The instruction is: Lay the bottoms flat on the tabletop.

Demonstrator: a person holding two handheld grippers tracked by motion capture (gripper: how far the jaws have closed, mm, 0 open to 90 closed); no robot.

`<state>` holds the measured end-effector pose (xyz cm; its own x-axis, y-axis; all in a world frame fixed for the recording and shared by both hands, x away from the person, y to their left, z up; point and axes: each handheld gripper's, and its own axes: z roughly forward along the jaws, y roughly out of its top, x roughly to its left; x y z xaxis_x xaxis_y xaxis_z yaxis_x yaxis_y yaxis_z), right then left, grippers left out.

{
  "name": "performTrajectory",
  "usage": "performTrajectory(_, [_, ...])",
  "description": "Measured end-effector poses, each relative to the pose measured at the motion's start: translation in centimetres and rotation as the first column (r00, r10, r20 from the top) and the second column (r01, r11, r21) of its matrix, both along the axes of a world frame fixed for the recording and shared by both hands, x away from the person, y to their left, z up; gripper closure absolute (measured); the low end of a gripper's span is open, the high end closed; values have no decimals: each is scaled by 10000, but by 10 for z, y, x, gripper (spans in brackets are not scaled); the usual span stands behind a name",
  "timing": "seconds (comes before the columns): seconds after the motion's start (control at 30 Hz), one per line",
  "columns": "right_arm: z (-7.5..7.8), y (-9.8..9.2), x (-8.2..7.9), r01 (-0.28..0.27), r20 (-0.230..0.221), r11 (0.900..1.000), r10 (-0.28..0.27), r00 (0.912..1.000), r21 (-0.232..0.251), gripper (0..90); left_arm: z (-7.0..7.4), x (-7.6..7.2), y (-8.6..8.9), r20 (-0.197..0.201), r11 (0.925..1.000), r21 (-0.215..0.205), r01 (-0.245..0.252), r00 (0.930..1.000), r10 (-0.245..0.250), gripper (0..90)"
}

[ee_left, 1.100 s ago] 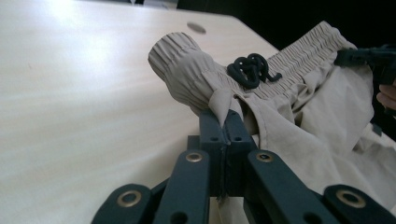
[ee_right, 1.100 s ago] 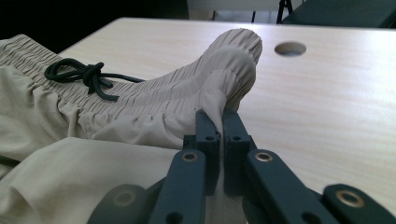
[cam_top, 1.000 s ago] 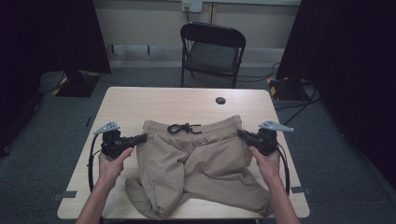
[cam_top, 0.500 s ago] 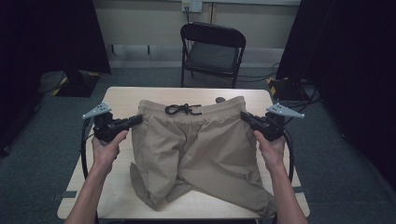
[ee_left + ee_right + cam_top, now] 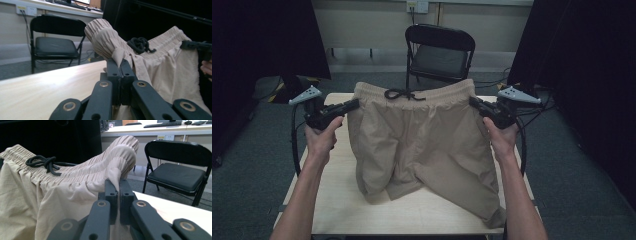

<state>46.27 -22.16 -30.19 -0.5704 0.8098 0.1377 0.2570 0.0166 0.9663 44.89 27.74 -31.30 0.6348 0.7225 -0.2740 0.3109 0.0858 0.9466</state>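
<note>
From my station I see a pale wooden rectangular table (image 5: 422, 210) with a smooth bare top. Behind its far edge stands a black metal folding chair with a padded seat (image 5: 439, 55), facing the table. A white wall socket (image 5: 417, 6) sits on the cream wall above the chair. Black curtains (image 5: 262, 40) hang at both sides, over a grey carpet floor (image 5: 242, 190).

Dim, soft high view with dark corners; brighter gripper views, slightly blurred near foreground.
</note>
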Motion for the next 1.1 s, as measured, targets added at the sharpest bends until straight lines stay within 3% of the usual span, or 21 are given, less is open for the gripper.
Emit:
performTrajectory(0.2, [16, 4, 19, 50, 152, 10000, -50, 9999, -17, 885, 18, 17, 3, 291, 9997, 142, -219, 9993, 215, 895])
performTrajectory(0.33, [27, 6, 34, 148, 181, 9999, -148, 9997, -2, 885, 27, 33, 2, 340, 9994, -64, -347, 9988, 349, 895])
performTrajectory(0.47, [38, 8, 53, 321, 145, 9994, -319, 9994, -152, 885, 34, 54, 2, 269, 9986, 125, -506, 9984, 503, 894])
performTrajectory(0.53, [40, 9, 66, 410, -5, 9990, -410, 9992, -152, 884, 32, 67, 3, 74, 9988, -10, -487, 9988, 487, 891])
performTrajectory(0.57, [39, 9, 71, 513, -67, 9984, -515, 9987, -252, 883, 29, 73, 3, -67, 9975, -173, -684, 9976, 683, 883])
performTrajectory(0.6, [36, 10, 78, 591, -237, 9976, -600, 9979, -353, 874, 26, 78, 3, -161, 9951, -57, -988, 9950, 987, 838])
performTrajectory(0.63, [31, 10, 85, 699, -399, 9961, -721, 9966, -534, 809, 21, 83, 1, -433, 9930, -3, -1180, 9921, 1179, 767])
performTrajectory(0.73, [12, 4, 98, 1558, -1056, 9861, -1613, 9812, -579, 561, 10, 87, -2, -675, 9910, 589, -1205, 9899, 1244, 632])
performTrajectory(0.87, [-13, -3, 98, 1418, -1547, 9865, -1532, 9760, -823, 518, -2, 85, 1, -858, 9892, 859, -1185, 9883, 1259, 562])
performTrajectory(1.03, [-28, -5, 89, 1177, -1704, 9908, -1276, 9771, -667, 510, -16, 80, 2, -1132, 9921, 801, -964, 9880, 1051, 572])
performTrajectory(1.1, [-31, -1, 83, 995, -1688, 9916, -1123, 9792, -822, 497, -20, 77, 0, -1200, 9923, 882, -872, 9880, 975, 587])
